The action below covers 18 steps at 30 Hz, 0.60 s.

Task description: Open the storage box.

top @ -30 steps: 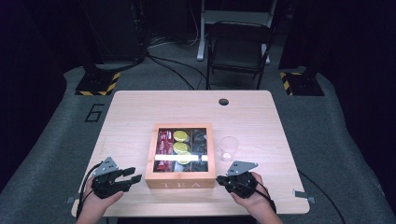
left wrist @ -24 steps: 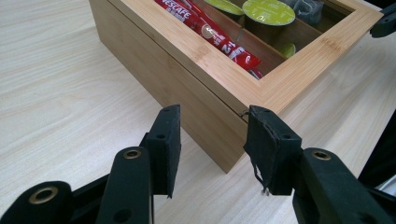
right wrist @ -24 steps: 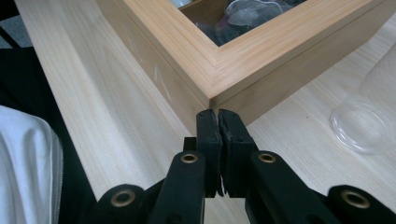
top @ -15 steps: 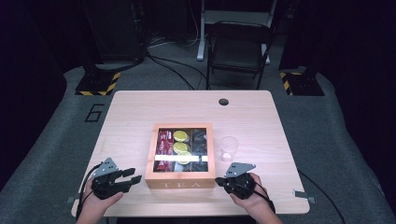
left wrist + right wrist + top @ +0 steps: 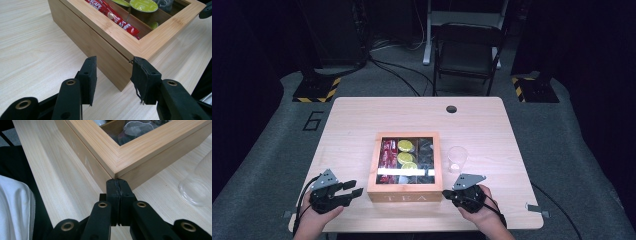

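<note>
A wooden tea box (image 5: 405,192) marked TEA sits closed near the table's front edge, its glass lid showing red sachets (image 5: 388,152), green-lidded capsules (image 5: 405,157) and dark tea bags (image 5: 426,155). My left gripper (image 5: 357,188) stands open just left of the box's front left corner (image 5: 122,86), nothing between its jaws. My right gripper (image 5: 446,193) is shut and empty, its tips at the box's front right corner (image 5: 115,177). In the left gripper view the red sachets (image 5: 117,18) and the capsules (image 5: 143,5) lie under the lid.
A clear plastic cup (image 5: 457,159) stands just right of the box, seen also as the cup (image 5: 200,185) in the right gripper view. A cable hole (image 5: 451,109) sits near the table's far edge. A black chair (image 5: 468,55) stands behind the table.
</note>
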### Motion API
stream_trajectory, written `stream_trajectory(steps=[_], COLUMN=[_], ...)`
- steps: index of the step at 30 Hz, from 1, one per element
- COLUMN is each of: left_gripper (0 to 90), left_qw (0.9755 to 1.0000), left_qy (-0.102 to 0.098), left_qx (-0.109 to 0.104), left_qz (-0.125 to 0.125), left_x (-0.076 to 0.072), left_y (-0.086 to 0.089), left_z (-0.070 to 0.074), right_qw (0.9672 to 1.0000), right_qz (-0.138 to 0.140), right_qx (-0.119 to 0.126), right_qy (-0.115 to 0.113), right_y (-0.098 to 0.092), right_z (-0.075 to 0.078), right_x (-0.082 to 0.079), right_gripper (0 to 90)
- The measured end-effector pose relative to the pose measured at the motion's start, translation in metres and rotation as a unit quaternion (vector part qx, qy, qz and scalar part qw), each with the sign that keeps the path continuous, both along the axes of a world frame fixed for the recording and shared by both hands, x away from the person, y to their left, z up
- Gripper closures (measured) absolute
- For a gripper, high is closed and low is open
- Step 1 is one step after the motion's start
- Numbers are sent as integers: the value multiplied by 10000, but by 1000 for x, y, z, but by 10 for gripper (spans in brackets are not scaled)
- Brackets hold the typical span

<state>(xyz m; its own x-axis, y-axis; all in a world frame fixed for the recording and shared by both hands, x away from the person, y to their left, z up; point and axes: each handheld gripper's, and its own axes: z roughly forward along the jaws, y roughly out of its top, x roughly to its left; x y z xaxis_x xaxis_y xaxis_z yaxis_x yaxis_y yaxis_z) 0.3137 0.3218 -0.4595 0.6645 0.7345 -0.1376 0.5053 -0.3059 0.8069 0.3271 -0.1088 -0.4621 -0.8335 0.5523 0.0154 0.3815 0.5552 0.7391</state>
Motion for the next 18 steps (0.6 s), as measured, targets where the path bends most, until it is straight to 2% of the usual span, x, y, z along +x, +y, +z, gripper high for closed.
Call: stream_trajectory(steps=[2,10,15,17,18], left_gripper=[551,551,551,551,551], left_qw=[10000,10000,9999,9999,9999], left_qy=[-7,-6,-77,-49,-54], left_qx=[13,20,27,55,37], left_qz=[-23,-48,-102,-151,-147], left_x=[0,0,-1,-1,-1], left_y=[-1,-2,-4,-5,-6], left_z=[0,-1,-1,0,0], right_qw=[10000,9999,9996,9995,9994], right_qz=[-12,-87,-154,-158,-153], right_qx=[-2,45,212,288,326], right_qy=[41,38,43,37,-17], right_y=[3,4,6,7,7], right_z=[0,2,4,5,7], right_x=[1,1,4,5,6], right_gripper=[839,830,816,812,813])
